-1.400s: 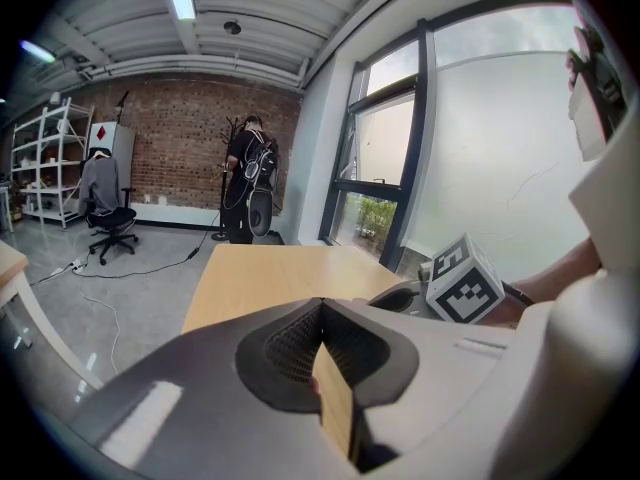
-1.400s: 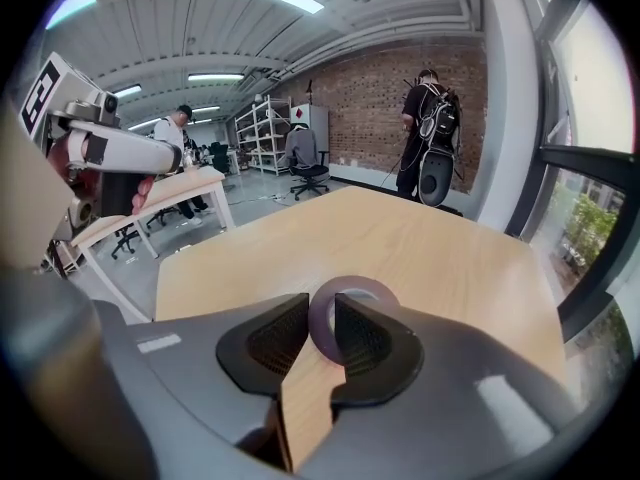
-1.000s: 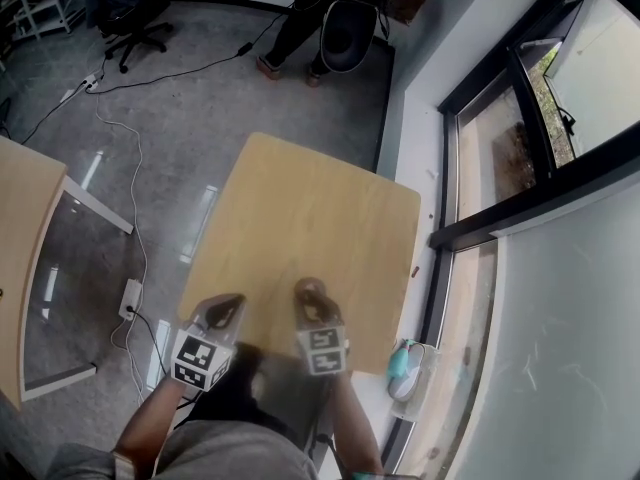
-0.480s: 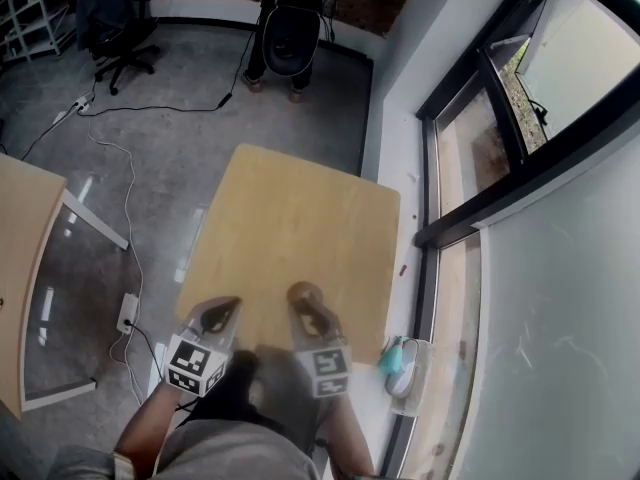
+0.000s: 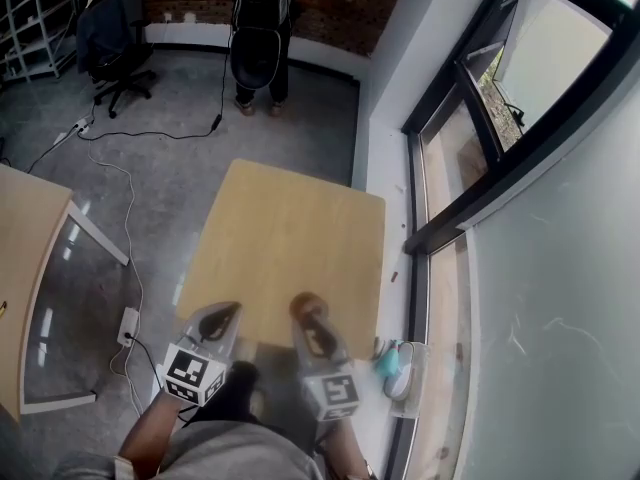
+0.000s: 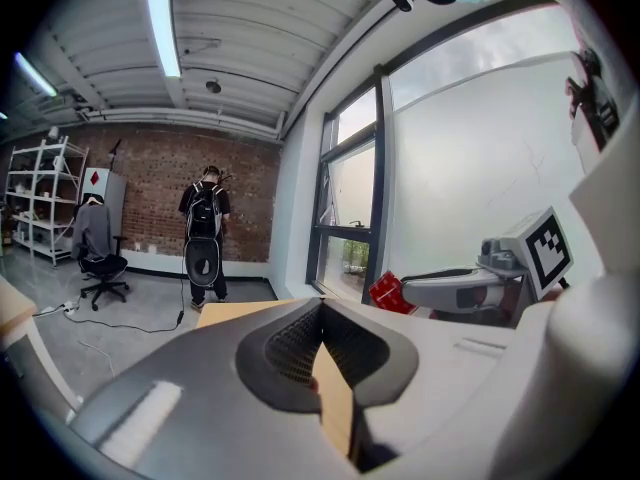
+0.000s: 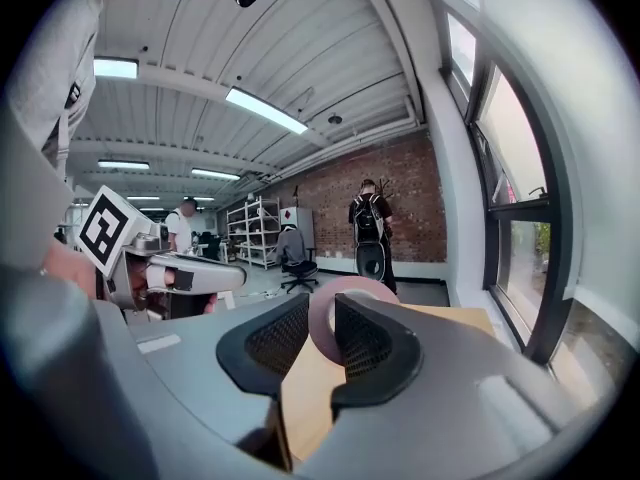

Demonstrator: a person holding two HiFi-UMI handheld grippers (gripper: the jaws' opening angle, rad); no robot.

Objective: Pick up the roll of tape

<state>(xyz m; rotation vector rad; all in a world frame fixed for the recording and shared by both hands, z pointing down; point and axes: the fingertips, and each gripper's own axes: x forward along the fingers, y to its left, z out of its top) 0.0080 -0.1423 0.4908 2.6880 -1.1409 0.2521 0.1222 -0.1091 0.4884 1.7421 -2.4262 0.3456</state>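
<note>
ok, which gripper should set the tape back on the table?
Right. The right gripper is shut on the tape, held on edge between its jaws above the table. The left gripper is shut and empty, so it would need a handover first.

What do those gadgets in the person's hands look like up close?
Each hand carries a light grey plastic tool: the left gripper and the right gripper. Both end in two curved jaws lined with black ribbed pads, and each bears a white cube printed with black square markers.
</note>
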